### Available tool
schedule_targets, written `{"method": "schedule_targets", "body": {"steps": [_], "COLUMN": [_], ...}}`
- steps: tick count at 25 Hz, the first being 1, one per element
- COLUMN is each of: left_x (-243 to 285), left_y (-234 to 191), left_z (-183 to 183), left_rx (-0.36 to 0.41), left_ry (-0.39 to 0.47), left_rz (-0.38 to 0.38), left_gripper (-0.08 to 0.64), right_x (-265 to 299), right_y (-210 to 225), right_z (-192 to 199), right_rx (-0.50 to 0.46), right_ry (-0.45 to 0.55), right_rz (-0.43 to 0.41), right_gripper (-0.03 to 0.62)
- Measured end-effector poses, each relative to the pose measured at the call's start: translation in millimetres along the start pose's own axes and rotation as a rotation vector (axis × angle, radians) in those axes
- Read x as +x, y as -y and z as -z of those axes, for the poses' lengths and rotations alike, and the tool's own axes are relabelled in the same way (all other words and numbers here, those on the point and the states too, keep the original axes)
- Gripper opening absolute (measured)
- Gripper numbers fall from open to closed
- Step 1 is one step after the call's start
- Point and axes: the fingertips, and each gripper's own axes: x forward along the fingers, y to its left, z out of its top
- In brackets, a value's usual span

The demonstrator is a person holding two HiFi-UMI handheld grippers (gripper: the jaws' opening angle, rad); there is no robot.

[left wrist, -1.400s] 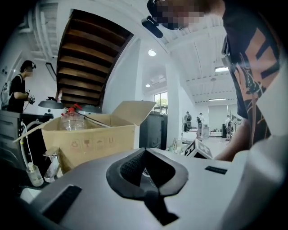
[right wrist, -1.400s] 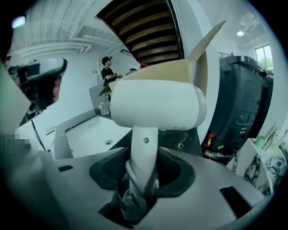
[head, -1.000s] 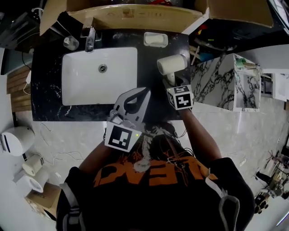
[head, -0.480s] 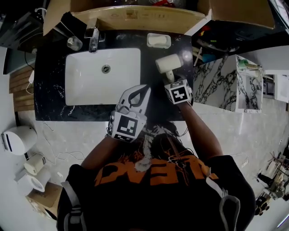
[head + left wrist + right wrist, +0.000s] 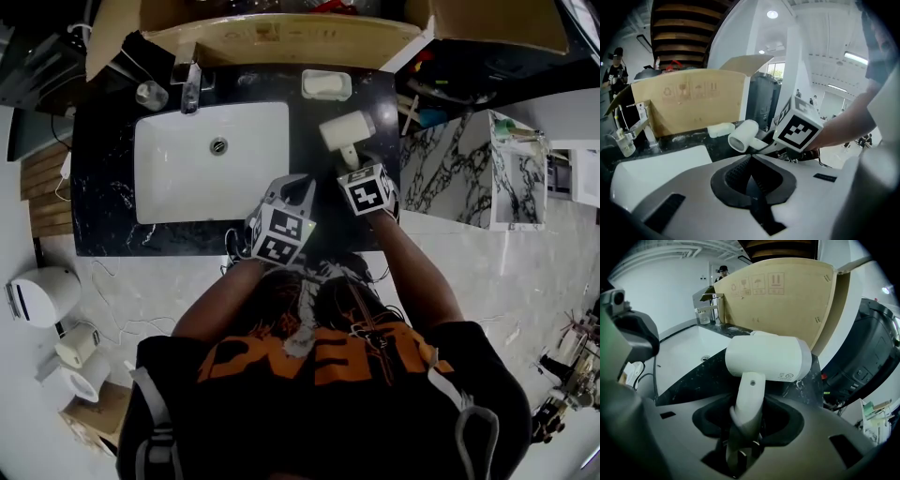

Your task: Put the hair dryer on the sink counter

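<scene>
Hair dryer clamped in right hand-held gripper, over counter beside basin | left hand-held gripper: jaws together

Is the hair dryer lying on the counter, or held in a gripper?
Held. The right gripper has its jaws closed on the handle of the hair dryer, above the counter; whether it touches the counter, cannot tell.

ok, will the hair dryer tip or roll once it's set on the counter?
Probably top-heavy: the hair dryer carries a bulky barrel above the thin handle clamped in the right tool, so it may pivot. Shell looks rigid, smooth, perhaps slippery. On the counter the round barrel could roll; the handle should stop it.
</scene>
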Motion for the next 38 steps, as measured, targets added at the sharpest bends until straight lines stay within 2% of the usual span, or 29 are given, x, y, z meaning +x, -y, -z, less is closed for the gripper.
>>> {"method": "schedule_targets", "body": {"steps": [8,12,16,20,33,38], "left_x": [33,38,41,44,43,27], "left_y": [13,24,26,25,23,27], "left_z": [21,29,33,37,15,-14], "left_rx": [-0.024,-0.035,-0.027,-0.026,0.005,0.004], "left_ry": [-0.132,-0.182,-0.201,-0.216,-0.206,-0.11], "left_rz": [0.049,0.074,0.06,0.043,0.026,0.036], "left_gripper": [0.021,0.021,0.021,0.021,0.023,0.022], "right_x": [-1,-4,-8,-20,-74,-95], "right_y": [0,1,-3,-3,7,0], "right_z": [-1,-3,-7,-14,-45,-63], "right_rx": [-0.004,-0.042,-0.027,0.026,0.054,0.029], "right_ry": [0.02,0.064,0.101,0.157,0.362,0.442], "right_rz": [-0.006,0.015,-0.021,-0.064,-0.07,-0.091], "right_gripper": [0.214,0.232,0.328,0.346,0.348,0.339]}}
